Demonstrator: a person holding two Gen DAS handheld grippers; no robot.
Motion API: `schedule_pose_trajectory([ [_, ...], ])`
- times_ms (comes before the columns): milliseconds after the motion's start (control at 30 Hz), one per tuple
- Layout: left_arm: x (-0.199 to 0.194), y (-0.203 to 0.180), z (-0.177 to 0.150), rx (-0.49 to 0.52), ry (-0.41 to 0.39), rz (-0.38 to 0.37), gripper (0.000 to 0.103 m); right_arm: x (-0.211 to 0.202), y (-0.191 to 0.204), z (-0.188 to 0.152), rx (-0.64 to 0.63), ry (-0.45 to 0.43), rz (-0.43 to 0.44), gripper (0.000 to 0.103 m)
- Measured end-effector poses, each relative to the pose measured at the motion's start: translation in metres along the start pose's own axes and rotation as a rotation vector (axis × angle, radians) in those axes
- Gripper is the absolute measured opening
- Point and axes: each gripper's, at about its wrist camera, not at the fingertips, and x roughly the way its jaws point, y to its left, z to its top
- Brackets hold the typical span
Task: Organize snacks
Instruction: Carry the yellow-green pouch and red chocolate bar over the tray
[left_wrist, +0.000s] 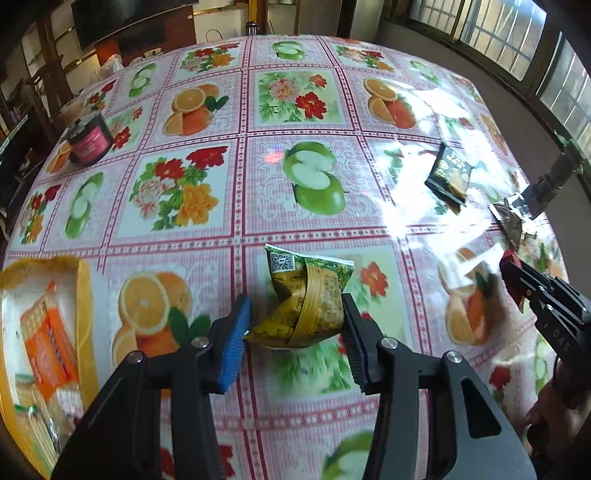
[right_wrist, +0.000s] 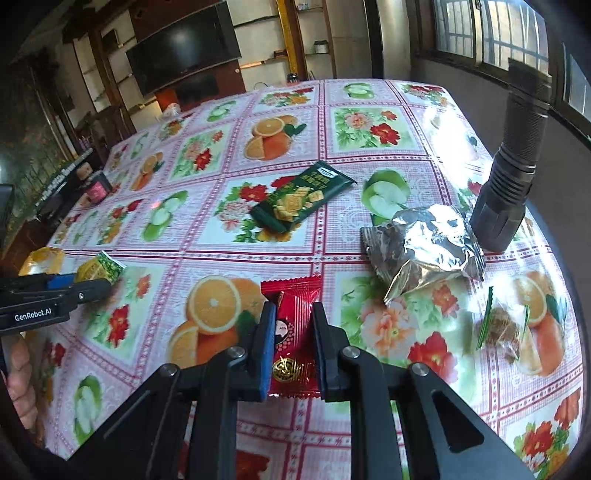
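Note:
My left gripper (left_wrist: 295, 317) is shut on a crumpled yellow-green snack packet (left_wrist: 306, 295), held above the tablecloth; it also shows in the right wrist view (right_wrist: 101, 269). My right gripper (right_wrist: 291, 325) is shut on a red snack packet (right_wrist: 293, 332); its tip shows at the right of the left wrist view (left_wrist: 511, 275). A dark green cracker packet (right_wrist: 301, 195) lies mid-table, also in the left wrist view (left_wrist: 448, 173). A crumpled silver foil packet (right_wrist: 424, 247) lies at the right. A small clear-wrapped snack (right_wrist: 500, 325) lies near the right edge.
A yellow tray (left_wrist: 83, 291) with orange-wrapped biscuits (left_wrist: 48, 339) sits at the left front. A dark jar with a pink label (left_wrist: 88, 140) stands far left. A black flashlight (right_wrist: 513, 158) stands by the foil packet. The fruit-and-flower tablecloth (left_wrist: 207, 229) covers the table.

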Motion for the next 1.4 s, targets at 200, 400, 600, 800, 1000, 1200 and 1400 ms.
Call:
schedule_pose_trajectory([
  [200,-0.04,-0.002,-0.033,-0.038,-0.059,0.016,0.049,-0.028,0.015,-0.01,0.016,-0.036,0.115,0.017],
  [400,-0.072,0.0,-0.065,-0.058,-0.12,0.093,0.049,-0.049,0.051,-0.021,-0.031,-0.046,0.277,0.017],
  [600,-0.1,0.013,-0.087,-0.079,-0.176,0.169,0.049,-0.059,0.091,-0.033,-0.089,-0.035,0.392,0.017],
  [800,-0.113,0.026,-0.105,-0.103,-0.189,0.184,0.049,-0.067,0.114,-0.039,-0.125,-0.027,0.443,0.017],
  [1000,-0.127,0.035,-0.119,-0.118,-0.207,0.195,0.049,-0.071,0.128,-0.044,-0.146,-0.019,0.466,0.017],
  [1200,-0.136,0.049,-0.128,-0.138,-0.217,0.204,0.05,-0.071,0.144,-0.048,-0.173,-0.008,0.479,0.017],
  [1400,-0.146,0.06,-0.134,-0.155,-0.233,0.224,0.05,-0.072,0.154,-0.05,-0.191,-0.003,0.488,0.017],
])
